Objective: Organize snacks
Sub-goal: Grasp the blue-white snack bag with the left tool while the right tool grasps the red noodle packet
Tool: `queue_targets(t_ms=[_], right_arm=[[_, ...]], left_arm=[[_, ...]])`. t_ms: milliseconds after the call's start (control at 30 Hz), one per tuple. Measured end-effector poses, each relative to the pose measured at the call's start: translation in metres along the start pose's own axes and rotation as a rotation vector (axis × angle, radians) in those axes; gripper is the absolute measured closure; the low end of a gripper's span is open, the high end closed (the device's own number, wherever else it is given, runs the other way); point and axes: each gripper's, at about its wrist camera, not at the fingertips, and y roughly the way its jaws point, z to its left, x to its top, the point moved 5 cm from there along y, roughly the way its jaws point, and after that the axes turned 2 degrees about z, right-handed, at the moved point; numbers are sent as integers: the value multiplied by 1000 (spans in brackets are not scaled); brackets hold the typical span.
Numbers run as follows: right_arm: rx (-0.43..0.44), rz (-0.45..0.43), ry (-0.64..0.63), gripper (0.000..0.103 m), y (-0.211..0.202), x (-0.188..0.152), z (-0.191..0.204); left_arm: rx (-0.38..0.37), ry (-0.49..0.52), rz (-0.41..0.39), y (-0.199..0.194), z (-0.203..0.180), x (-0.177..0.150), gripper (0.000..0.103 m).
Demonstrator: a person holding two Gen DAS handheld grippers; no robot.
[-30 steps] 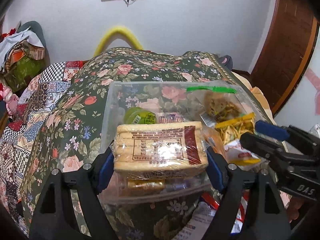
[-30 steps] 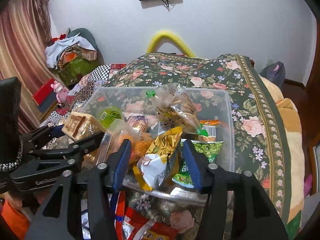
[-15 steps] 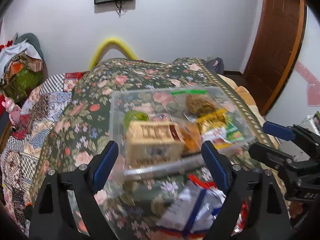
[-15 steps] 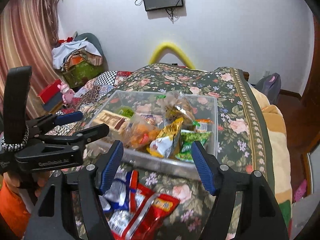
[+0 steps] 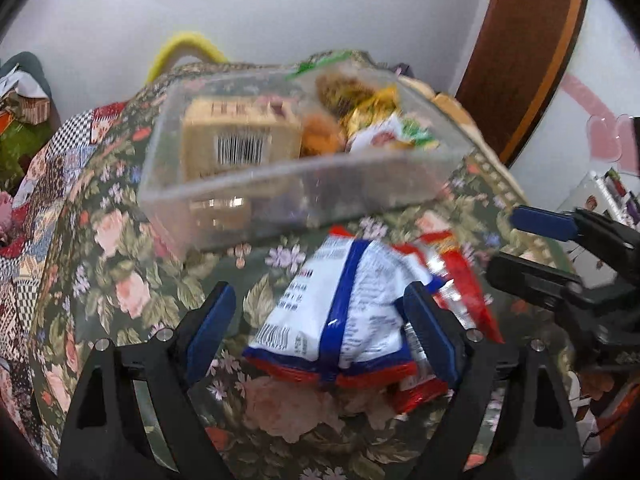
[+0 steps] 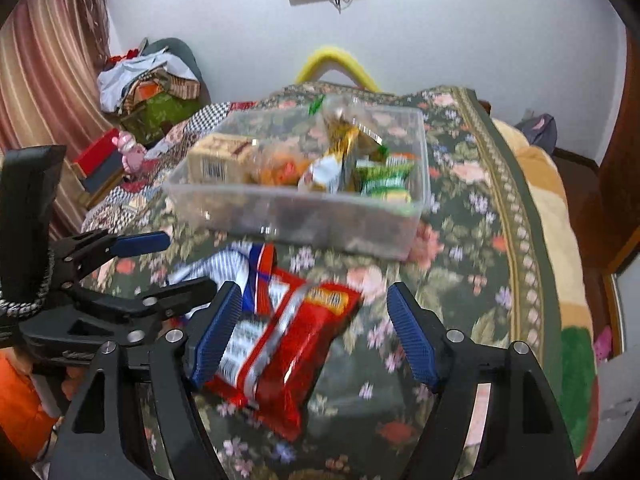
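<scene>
A clear plastic bin (image 5: pixel 280 184) (image 6: pixel 296 220) sits on the floral bedspread and holds a tan cracker pack (image 5: pixel 240 136) (image 6: pixel 218 158) and several snack bags. Nearer to me lie a white and blue snack bag (image 5: pixel 344 304) (image 6: pixel 216 268) and a red snack bag (image 6: pixel 288 344) (image 5: pixel 456 272). My left gripper (image 5: pixel 320 336) is open and empty, its pads on either side of the white and blue bag, above it. My right gripper (image 6: pixel 312 332) is open and empty over the red bag.
The floral bedspread (image 6: pixel 472 240) covers the bed, with a patchwork quilt (image 5: pixel 36 208) at the left. A pile of clothes (image 6: pixel 148 80) lies at the back left. A wooden door (image 5: pixel 520 52) stands at the right.
Both grippers have let go of their snacks into the bin, pulled back from it and dropped toward the loose bags in front of it.
</scene>
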Motion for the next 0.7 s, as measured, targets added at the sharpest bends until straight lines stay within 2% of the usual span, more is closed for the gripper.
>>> queue_targets(t_ms=[67, 233, 367, 467, 567, 700], right_arm=[[-1, 14, -2, 31, 2, -5, 1], [11, 41, 4, 31, 9, -15, 4], [26, 68, 12, 28, 20, -18, 8], [35, 86, 12, 27, 26, -22, 13], [52, 103, 21, 25, 32, -25, 17], [69, 116, 18, 20, 39, -26, 24]], left_arm=[[-8, -16, 20, 10, 3, -2, 16], [-18, -73, 10, 23, 13, 0, 10], [-50, -94, -6, 27, 18, -2, 10], [-39, -74, -40, 22, 19, -8, 20], [1, -68, -60, 13, 23, -15, 22], [32, -113, -69, 3, 37, -25, 23]])
